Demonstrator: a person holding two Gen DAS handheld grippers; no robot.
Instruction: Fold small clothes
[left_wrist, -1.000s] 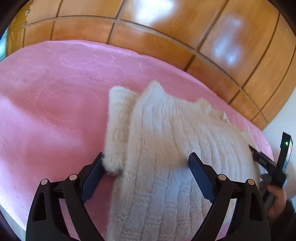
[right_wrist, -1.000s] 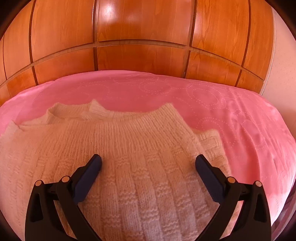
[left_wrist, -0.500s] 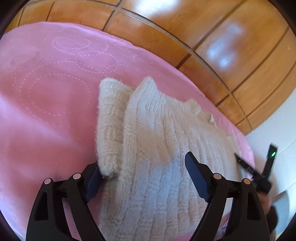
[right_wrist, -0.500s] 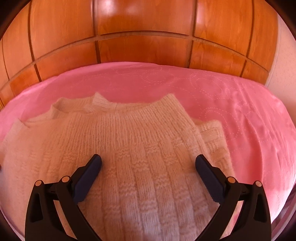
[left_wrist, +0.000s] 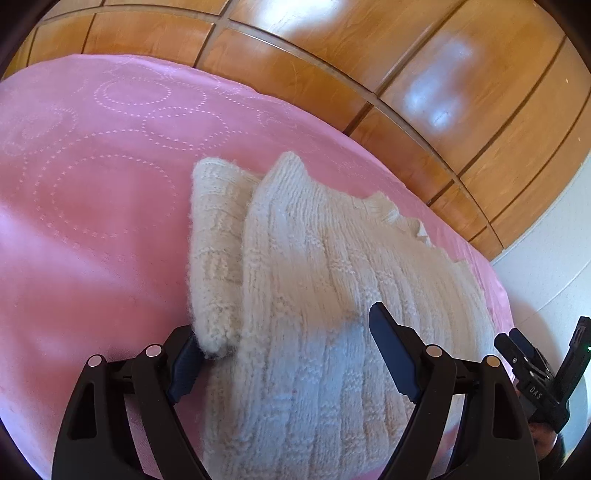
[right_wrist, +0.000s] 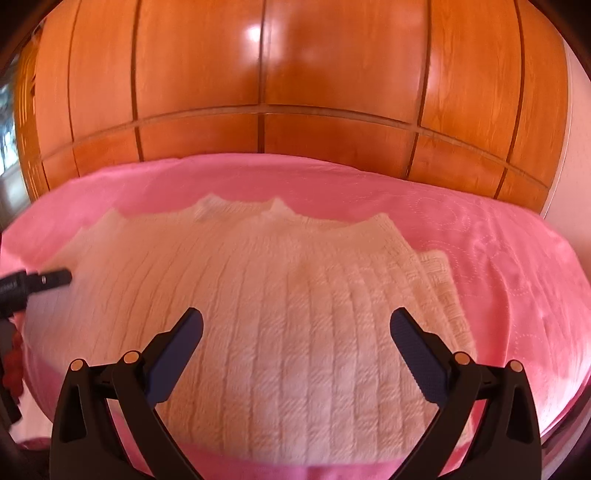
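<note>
Left tool (left_wrist: 284, 363) black arms, blue pads, silver rivets

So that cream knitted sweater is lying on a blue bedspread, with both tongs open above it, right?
Not quite: the bedspread is pink, not blue, as the right wrist view shows. The rest holds: the cream knitted sweater lies on it, with the right tongs and left tongs both open above it.

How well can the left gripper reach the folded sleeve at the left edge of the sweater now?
Probably yes. The left gripper is open, and its left finger already lies against the sleeve end. Nothing covers that sleeve, which rests on the pink bedspread beside the sweater body.
</note>
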